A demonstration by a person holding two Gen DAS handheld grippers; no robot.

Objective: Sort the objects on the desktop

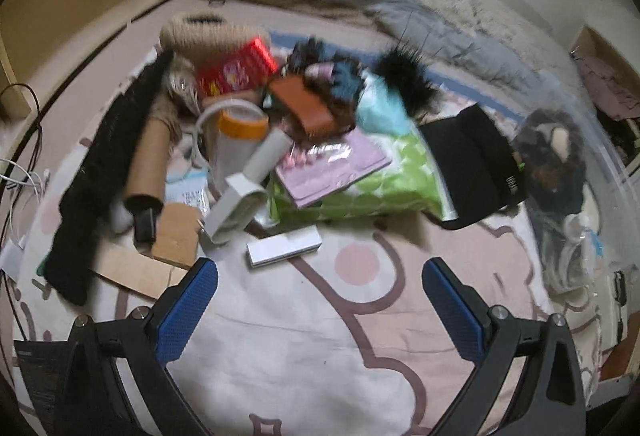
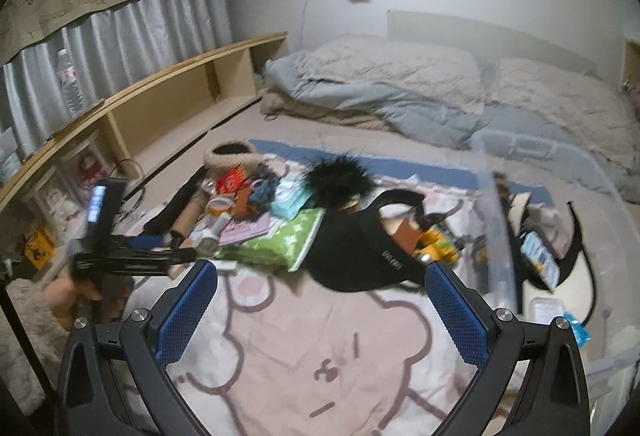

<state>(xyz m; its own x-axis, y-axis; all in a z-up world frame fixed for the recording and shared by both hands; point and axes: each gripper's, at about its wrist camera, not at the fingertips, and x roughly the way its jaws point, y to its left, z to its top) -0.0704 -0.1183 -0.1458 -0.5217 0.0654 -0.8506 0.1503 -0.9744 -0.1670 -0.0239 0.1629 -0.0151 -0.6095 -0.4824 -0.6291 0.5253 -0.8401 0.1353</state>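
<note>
A pile of clutter lies on a pink cartoon blanket (image 1: 304, 340): a red box (image 1: 236, 69), an orange tape roll (image 1: 242, 123), a cardboard tube (image 1: 150, 163), a white lint roller (image 1: 244, 191), a small white box (image 1: 284, 247), a green dotted pack (image 1: 372, 175), a pink booklet (image 1: 332, 163) and a black fabric piece (image 1: 476, 171). My left gripper (image 1: 320, 276) hovers open just in front of the white box, holding nothing. My right gripper (image 2: 320, 276) is open and empty, close to the black fabric piece (image 2: 368, 260). The other hand-held gripper (image 2: 116, 256) shows at left in the right wrist view.
A clear plastic bin (image 2: 560, 195) with several items inside stands at the right, also seen as the bin (image 1: 572, 171) in the left wrist view. A wooden shelf (image 2: 160, 103) runs along the left wall. Folded bedding (image 2: 400, 87) lies behind the pile. Cables (image 1: 20, 171) trail at far left.
</note>
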